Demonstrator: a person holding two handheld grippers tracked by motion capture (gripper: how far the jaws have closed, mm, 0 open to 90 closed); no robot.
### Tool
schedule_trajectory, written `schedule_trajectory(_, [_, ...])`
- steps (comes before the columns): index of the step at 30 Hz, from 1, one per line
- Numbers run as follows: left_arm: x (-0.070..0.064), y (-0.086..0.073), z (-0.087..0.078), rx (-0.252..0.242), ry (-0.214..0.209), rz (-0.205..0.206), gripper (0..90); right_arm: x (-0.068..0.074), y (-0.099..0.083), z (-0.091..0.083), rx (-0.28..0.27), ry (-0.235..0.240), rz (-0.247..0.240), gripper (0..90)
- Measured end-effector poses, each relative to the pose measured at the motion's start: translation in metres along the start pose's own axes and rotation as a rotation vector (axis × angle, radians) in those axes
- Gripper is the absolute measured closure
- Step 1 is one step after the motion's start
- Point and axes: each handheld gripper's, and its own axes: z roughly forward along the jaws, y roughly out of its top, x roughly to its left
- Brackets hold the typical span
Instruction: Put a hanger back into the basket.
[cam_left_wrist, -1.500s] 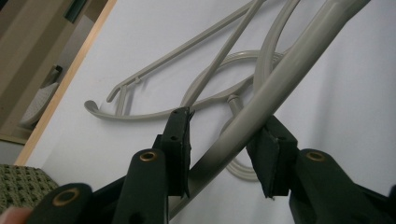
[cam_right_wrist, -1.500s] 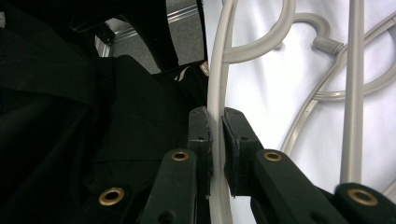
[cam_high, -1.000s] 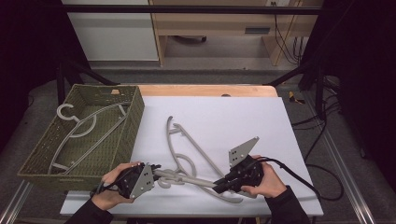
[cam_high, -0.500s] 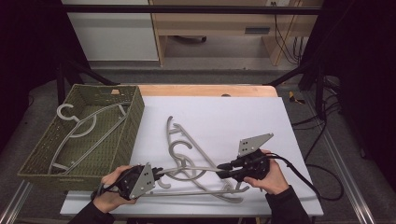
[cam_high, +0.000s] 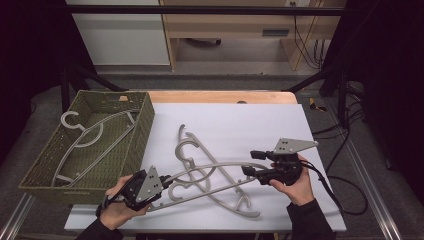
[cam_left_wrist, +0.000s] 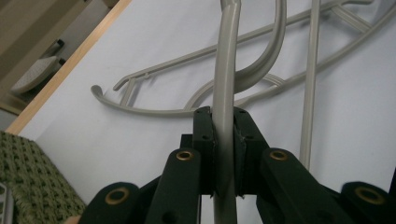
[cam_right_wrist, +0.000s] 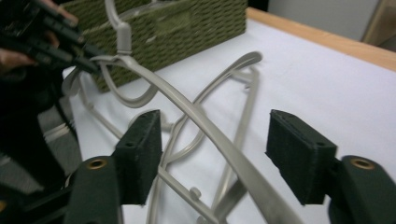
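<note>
Grey plastic hangers lie tangled on the white table top (cam_high: 235, 125). My left gripper (cam_high: 165, 179) at the front left is shut on one end of the upper hanger (cam_high: 215, 165). In the left gripper view its jaws (cam_left_wrist: 223, 130) clamp that grey bar (cam_left_wrist: 225, 84). The hanger's curved arm (cam_right_wrist: 187, 109) runs across to my right gripper (cam_high: 248, 162) and passes between its jaws, touching neither pad. The right gripper (cam_right_wrist: 217, 144) is open. A second hanger (cam_high: 200, 150) lies flat underneath, its hook pointing away.
A green woven basket (cam_high: 145, 115) stands at the table's left and holds another grey hanger (cam_high: 90, 135). A wooden edge (cam_high: 220, 96) borders the far side. Black cable (cam_high: 325, 185) trails from the right gripper over the right edge.
My right gripper has moved right and away along the hanger arm. The held hanger now spans between the two grippers, lifted off the one below. The left gripper has barely shifted.
</note>
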Motion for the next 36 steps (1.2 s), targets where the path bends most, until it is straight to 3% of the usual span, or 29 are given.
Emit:
schedule_trajectory(7, [0.009,0.0,-0.007,-0.015,0.037,-0.127,81.5,-0.011,-0.006,-0.016,-0.062,-0.105,0.064,21.5])
schedule_trajectory(11, [0.015,0.0,-0.012,-0.02,0.038,-0.177,81.5,-0.017,-0.01,-0.021,-0.073,-0.162,0.085,17.2])
schedule_trajectory(14, [0.019,0.001,-0.016,-0.028,0.049,-0.19,81.4,-0.021,-0.013,-0.025,-0.08,-0.179,0.103,15.9])
schedule_trajectory(16, [0.025,0.004,-0.023,-0.044,0.069,-0.227,81.4,-0.022,-0.014,-0.026,-0.08,-0.194,0.109,15.3])
schedule_trajectory(21, [0.038,0.015,-0.037,-0.092,0.106,-0.241,81.4,-0.024,-0.016,-0.026,-0.065,-0.219,0.108,14.1])
schedule_trajectory(28, [0.06,0.027,-0.051,-0.109,0.146,-0.246,81.4,-0.026,-0.017,-0.03,-0.069,-0.227,0.111,13.8])
schedule_trajectory(36, [0.099,0.028,-0.073,-0.118,0.171,-0.259,81.4,-0.026,-0.019,-0.029,-0.068,-0.247,0.12,12.3])
